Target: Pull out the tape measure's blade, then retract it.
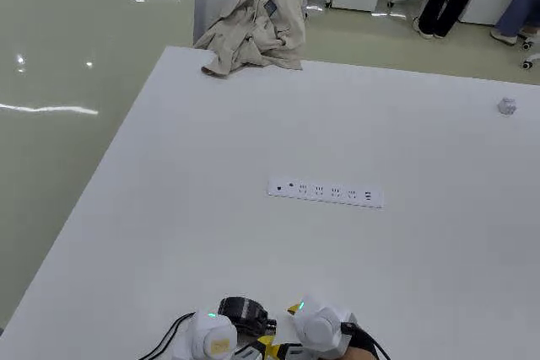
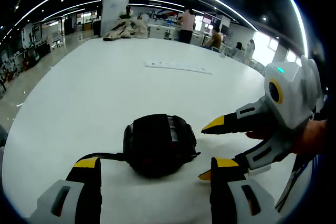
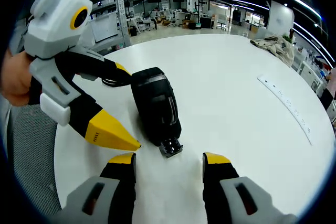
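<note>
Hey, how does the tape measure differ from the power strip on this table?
The tape measure is black, chunky and rounded; the power strip is white, long and flat. The tape measure lies near the edge of the white table, by the left gripper and right gripper; the power strip lies farther out, mid-table. Both rest on it, ungripped.

No text can be read anywhere: the black tape measure (image 3: 156, 109) shows no legible label, and the marks on the white power strip (image 1: 326, 192) on the counter (image 1: 253, 124) are too small.
</note>
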A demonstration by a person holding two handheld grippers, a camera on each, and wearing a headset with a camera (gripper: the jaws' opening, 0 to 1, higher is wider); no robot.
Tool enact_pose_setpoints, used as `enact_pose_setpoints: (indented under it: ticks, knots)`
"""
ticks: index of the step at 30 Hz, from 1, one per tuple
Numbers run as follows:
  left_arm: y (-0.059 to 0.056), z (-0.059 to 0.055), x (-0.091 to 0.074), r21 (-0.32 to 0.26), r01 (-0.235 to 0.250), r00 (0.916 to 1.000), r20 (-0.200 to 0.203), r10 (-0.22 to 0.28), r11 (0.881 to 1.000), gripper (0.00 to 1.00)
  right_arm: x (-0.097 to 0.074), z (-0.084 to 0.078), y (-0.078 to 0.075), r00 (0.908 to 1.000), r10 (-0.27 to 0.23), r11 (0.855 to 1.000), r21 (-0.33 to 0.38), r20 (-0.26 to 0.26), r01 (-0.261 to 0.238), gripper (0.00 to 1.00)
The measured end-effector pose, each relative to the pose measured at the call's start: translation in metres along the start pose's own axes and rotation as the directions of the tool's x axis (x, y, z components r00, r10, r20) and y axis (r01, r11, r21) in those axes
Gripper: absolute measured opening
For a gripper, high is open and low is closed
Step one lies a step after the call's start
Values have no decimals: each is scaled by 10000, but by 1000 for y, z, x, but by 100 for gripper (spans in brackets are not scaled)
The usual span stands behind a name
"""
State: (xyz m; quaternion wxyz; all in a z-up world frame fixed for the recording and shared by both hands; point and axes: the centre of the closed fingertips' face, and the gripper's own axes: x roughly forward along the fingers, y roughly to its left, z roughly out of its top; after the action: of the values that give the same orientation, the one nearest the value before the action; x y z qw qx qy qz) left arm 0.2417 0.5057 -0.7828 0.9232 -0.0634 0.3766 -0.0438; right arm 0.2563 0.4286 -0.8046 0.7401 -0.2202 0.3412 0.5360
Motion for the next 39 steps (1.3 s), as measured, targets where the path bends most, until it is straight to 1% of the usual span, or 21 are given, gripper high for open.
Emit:
enact_pose_setpoints:
  ticks: [2, 5, 11, 15, 18, 21, 30, 34, 35, 37, 39]
  knots:
    - [1, 4, -5, 124, -22, 9997, 232, 19, 9999, 83, -4, 2, 2, 9999, -69, 9998, 208, 132, 66, 53]
    - [3, 2, -8, 144, 56, 9996, 274, -60, 9999, 84, -9, 2, 6, 9994, -218, 9990, 387, 283, 207, 56]
    - [2, 0, -16, 273, 263, 9990, 341, -273, 9993, 88, -16, 0, 10, 9979, -495, 9963, 727, 429, 463, 57]
    - [2, 0, -21, 310, 382, 9985, 392, -394, 9988, 89, -23, -4, 15, 9965, -728, 9934, 916, 413, 688, 57]
    - [-1, 0, -26, 420, 501, 9978, 407, -518, 9979, 89, -27, -8, 16, 9951, -906, 9897, 1145, 404, 854, 57]
    - [0, 0, -29, 503, 522, 9974, 472, -546, 9974, 89, -33, -8, 17, 9921, -1131, 9832, 1500, 537, 1040, 58]
    - [2, -3, -33, 533, 709, 9956, 580, -739, 9961, 91, -47, -11, 26, 9834, -1629, 9691, 2003, 800, 1442, 62]
    - [0, -4, -36, 560, 822, 9945, 603, -855, 9950, 93, -53, -11, 27, 9791, -1824, 9628, 2184, 904, 1592, 64]
    - [0, -4, -36, 620, 847, 9943, 598, -884, 9945, 94, -55, -11, 27, 9774, -1916, 9607, 2210, 889, 1683, 64]
    - [0, -4, -38, 722, 855, 9937, 665, -903, 9937, 95, -58, -12, 29, 9762, -1956, 9585, 2286, 933, 1702, 65]
    - [1, -4, -40, 691, 861, 9936, 671, -908, 9939, 95, -62, -12, 28, 9725, -2120, 9530, 2410, 966, 1838, 66]
